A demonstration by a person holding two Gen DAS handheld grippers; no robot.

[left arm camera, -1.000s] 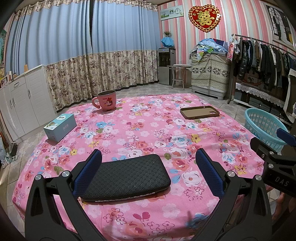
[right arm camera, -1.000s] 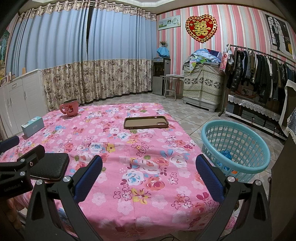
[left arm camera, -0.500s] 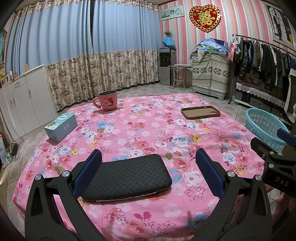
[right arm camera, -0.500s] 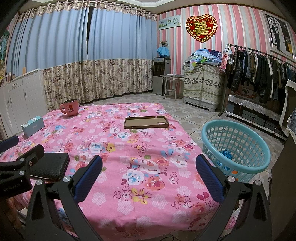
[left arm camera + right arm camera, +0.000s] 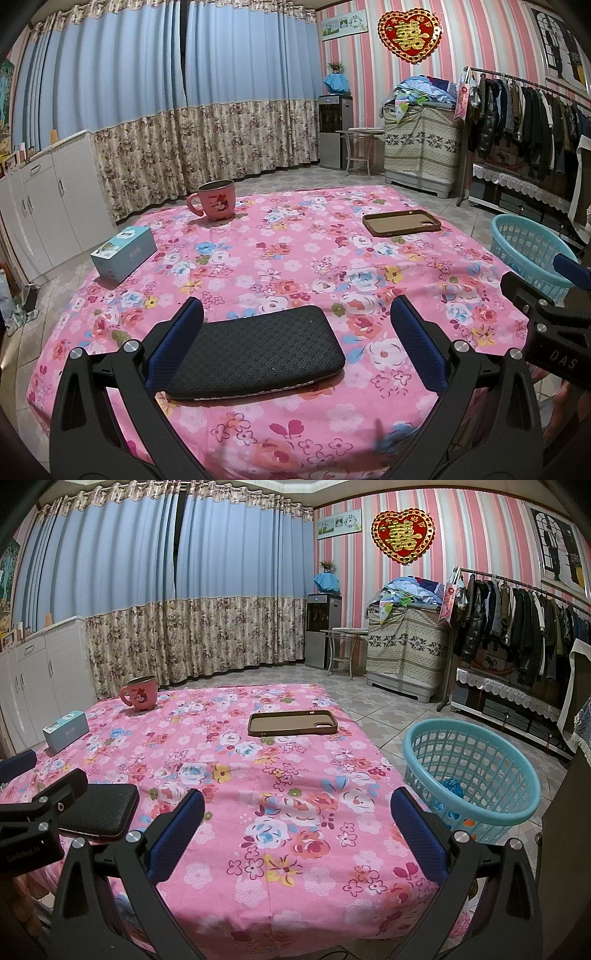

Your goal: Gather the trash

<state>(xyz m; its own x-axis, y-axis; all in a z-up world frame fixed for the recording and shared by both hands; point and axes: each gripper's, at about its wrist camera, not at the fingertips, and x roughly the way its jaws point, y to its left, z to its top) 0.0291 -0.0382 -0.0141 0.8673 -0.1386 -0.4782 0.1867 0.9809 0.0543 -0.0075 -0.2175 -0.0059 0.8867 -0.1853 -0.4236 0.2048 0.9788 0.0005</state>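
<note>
This is a lived-in room of a home. Blue curtains (image 5: 166,572) with a floral hem cover the far wall, a rail of hanging clothes (image 5: 517,627) lines the right, and white cabinets (image 5: 44,206) stand at left. A red heart ornament (image 5: 402,531) hangs on pink striped wallpaper, above a table under a pink floral cloth (image 5: 277,794).

Black textured case (image 5: 255,350): near-left corner hidden behind the left gripper's finger (image 5: 177,343); in the right wrist view the left gripper covers its left part. Basket (image 5: 476,775): small blue and orange bits inside, too small to identify; in the left wrist view its right side is hidden.
</note>
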